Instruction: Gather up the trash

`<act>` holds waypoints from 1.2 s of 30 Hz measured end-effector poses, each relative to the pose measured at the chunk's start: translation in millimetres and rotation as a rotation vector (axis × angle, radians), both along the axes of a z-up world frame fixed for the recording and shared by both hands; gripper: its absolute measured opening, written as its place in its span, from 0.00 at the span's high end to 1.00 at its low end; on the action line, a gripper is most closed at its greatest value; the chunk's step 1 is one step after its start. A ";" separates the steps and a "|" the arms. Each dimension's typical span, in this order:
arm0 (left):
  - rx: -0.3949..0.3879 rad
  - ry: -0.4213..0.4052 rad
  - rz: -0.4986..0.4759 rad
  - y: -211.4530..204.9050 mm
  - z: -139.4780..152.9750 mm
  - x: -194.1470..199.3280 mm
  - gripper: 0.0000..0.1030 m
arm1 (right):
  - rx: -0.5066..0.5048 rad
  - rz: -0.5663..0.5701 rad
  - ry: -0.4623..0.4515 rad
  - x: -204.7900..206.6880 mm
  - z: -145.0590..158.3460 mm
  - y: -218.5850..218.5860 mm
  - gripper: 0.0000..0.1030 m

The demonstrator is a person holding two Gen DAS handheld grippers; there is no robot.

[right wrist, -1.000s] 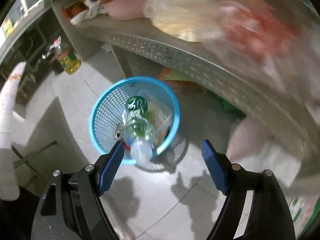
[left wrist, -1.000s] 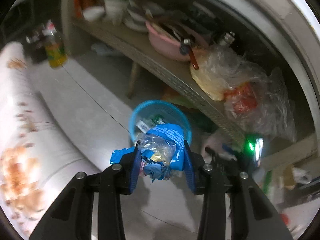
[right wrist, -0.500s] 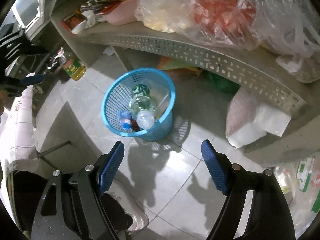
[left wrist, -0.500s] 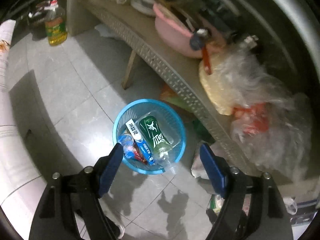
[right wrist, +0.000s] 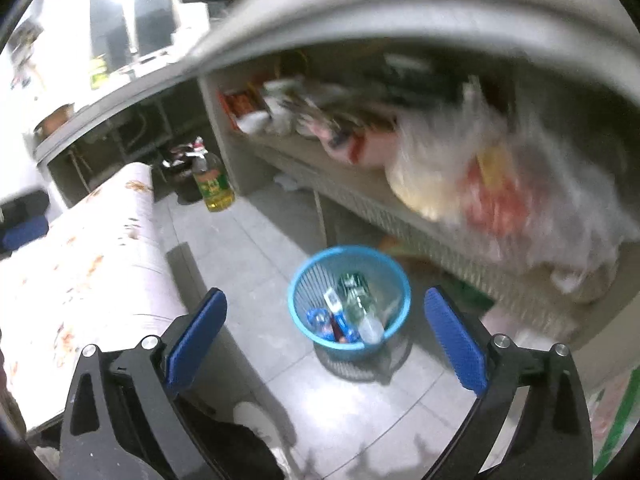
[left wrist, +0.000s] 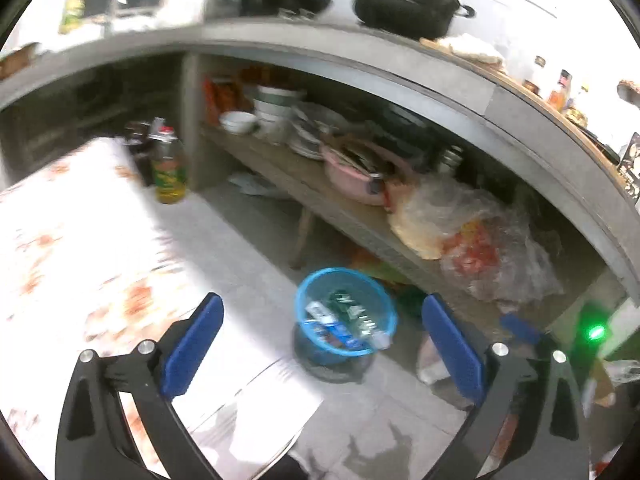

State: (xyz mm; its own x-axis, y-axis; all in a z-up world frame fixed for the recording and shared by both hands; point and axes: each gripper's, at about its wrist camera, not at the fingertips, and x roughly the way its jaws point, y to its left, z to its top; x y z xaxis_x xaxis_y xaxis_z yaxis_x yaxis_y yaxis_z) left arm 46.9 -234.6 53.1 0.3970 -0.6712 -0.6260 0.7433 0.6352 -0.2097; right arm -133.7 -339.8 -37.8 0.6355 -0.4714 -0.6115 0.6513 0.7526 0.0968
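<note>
Both grippers hang above the tiled floor with nothing between their blue pads. The left gripper [left wrist: 322, 344] has its jaws opening, spread wide apart and empty; the right gripper [right wrist: 326, 338] likewise has its jaws opening, wide and empty.

The blue basket [left wrist: 382, 300] [right wrist: 298, 304] stands on the floor below and ahead of both grippers, just in front of the low shelf [left wrist: 280, 172]. Inside it lies the trash: a green-labelled plastic bottle [right wrist: 358, 300] with its clear end up against the near rim, a blue wrapper [left wrist: 332, 326] beside it, and 1 small blue crumpled piece [right wrist: 318, 316] at the left wall.

A plastic bag [left wrist: 480, 240] sits on the shelf to the right; an oil bottle [right wrist: 214, 186] stands on the floor at the back, by a cloth-covered table [right wrist: 80, 248]
</note>
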 end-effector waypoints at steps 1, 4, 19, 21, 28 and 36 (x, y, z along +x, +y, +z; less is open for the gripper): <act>0.016 -0.013 0.036 14.2 -2.8 -5.3 0.05 | -0.022 0.010 -0.001 1.3 5.3 10.5 0.08; 0.064 -0.011 0.126 45.7 -11.9 -16.3 0.05 | -0.037 0.039 -0.011 2.1 15.4 39.1 0.08; 0.271 -0.077 0.477 111.7 -39.9 -41.6 0.05 | -0.110 -0.050 0.087 2.5 24.7 77.2 0.08; 0.273 -0.063 0.500 115.3 -43.1 -44.0 0.05 | -0.086 -0.068 0.112 1.1 18.6 76.1 0.08; 0.301 -0.024 0.551 120.2 -49.1 -44.7 0.05 | -0.089 -0.098 0.163 -2.0 11.5 80.6 0.08; 0.318 -0.023 0.555 116.2 -48.6 -43.7 0.05 | -0.091 -0.116 0.171 -4.6 11.3 79.2 0.08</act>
State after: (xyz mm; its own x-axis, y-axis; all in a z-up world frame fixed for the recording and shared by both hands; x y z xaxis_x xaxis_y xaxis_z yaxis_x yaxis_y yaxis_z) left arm 3.2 -118.4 4.5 0.6481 -0.1441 -0.7478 0.2876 0.9555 0.0652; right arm -138.4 -260.6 -26.6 0.4644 -0.5937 -0.6572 0.7354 0.6719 -0.0873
